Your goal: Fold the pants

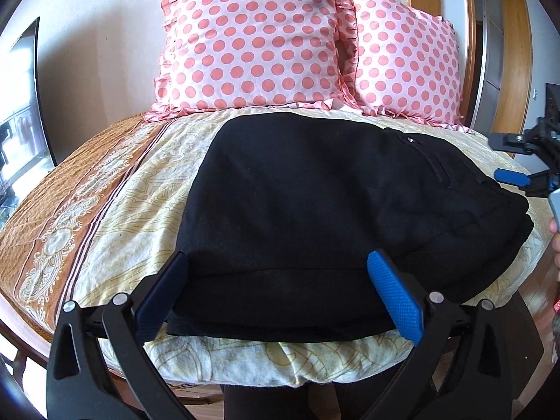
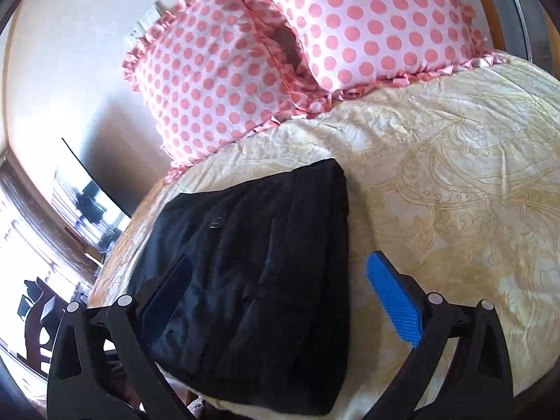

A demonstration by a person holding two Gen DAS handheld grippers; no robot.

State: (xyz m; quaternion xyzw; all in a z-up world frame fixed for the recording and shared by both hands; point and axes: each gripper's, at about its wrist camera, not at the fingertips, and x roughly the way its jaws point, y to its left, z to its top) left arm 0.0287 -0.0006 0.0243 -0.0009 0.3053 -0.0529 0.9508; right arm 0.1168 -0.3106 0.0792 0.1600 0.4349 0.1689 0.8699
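The black pants (image 1: 315, 203) lie folded into a compact stack on the bed, with a button and a pocket seam showing near the right end. My left gripper (image 1: 278, 262) is open and empty, its jaws spread wide just above the near edge of the stack. The pants also show in the right wrist view (image 2: 259, 266). My right gripper (image 2: 280, 266) is open and empty above the right end of the stack. It also shows at the right edge of the left wrist view (image 1: 518, 161).
The bed has a cream and gold patterned cover (image 1: 122, 210) (image 2: 455, 182). Two pink polka-dot pillows (image 1: 255, 38) (image 2: 367, 17) lean against the wall at the head. A dark screen (image 1: 24, 105) stands to the left. A wooden door frame (image 1: 470, 35) is at the right.
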